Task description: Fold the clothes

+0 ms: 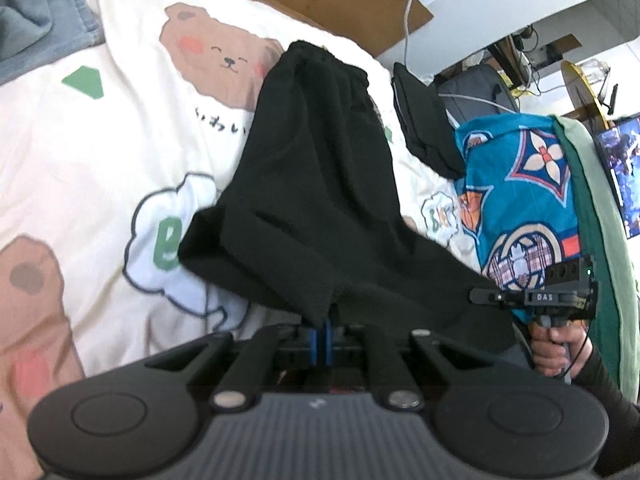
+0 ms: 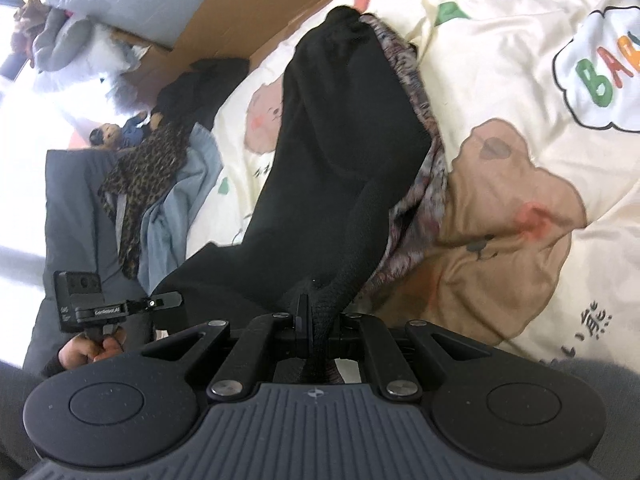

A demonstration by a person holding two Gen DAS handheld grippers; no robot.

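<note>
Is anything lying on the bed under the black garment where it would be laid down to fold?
Yes. Both the left gripper and the right gripper are shut on the black garment. In the right wrist view a mottled grey-purple garment lies on the bear-print bedding, directly beneath it along its right edge.
</note>
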